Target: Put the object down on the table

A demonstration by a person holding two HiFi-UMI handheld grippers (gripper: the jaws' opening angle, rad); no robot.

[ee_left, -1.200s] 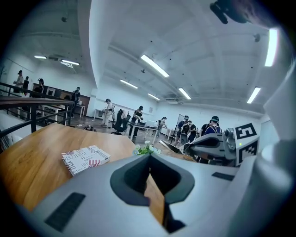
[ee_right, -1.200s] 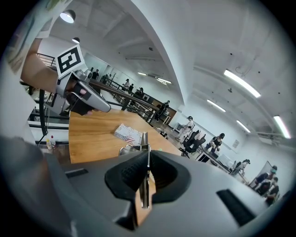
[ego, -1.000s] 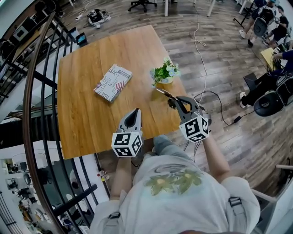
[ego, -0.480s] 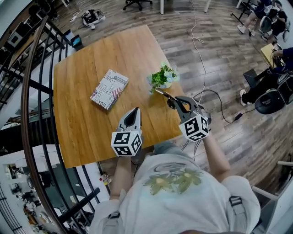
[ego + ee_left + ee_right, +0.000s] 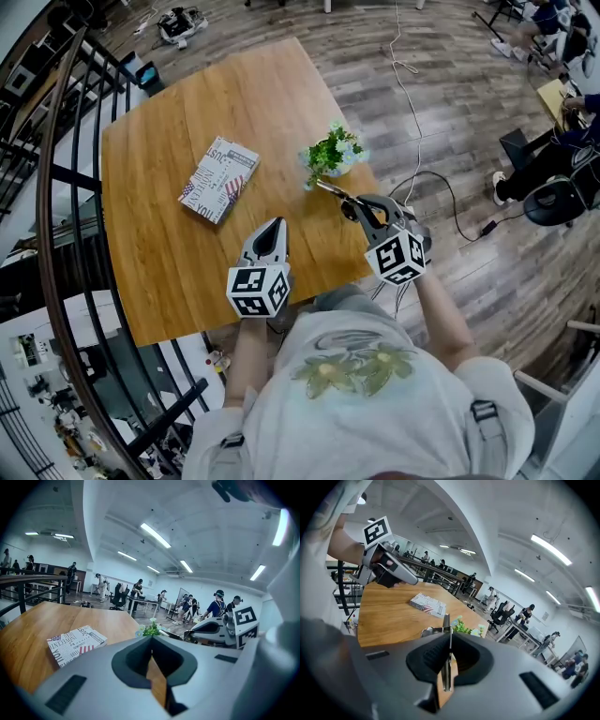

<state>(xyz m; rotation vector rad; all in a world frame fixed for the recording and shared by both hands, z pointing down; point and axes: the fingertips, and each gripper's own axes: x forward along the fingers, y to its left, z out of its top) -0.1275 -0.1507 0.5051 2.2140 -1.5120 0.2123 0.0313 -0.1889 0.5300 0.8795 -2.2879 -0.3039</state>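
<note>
My right gripper (image 5: 354, 204) hovers over the wooden table's (image 5: 178, 262) near right corner, shut on a thin metal tool (image 5: 330, 190). The tool sticks out past the fingertips toward the small potted plant (image 5: 330, 152). In the right gripper view the tool (image 5: 446, 620) shows as a flat metal strip pinched edge-on between the jaws. My left gripper (image 5: 273, 228) hangs over the table's near edge, shut with nothing in it. In the left gripper view its jaws meet at a point (image 5: 151, 639).
A book with a flag-print cover (image 5: 218, 179) lies on the table left of the plant. A dark metal railing (image 5: 66, 187) runs along the table's left side. Cables (image 5: 412, 103) trail over the wood floor at right, where seated people and chairs (image 5: 553, 197) are.
The head view has drifted, so the table, book and plant sit slightly higher and further left. Both grippers hold their places and the right one keeps its grip on the tool.
</note>
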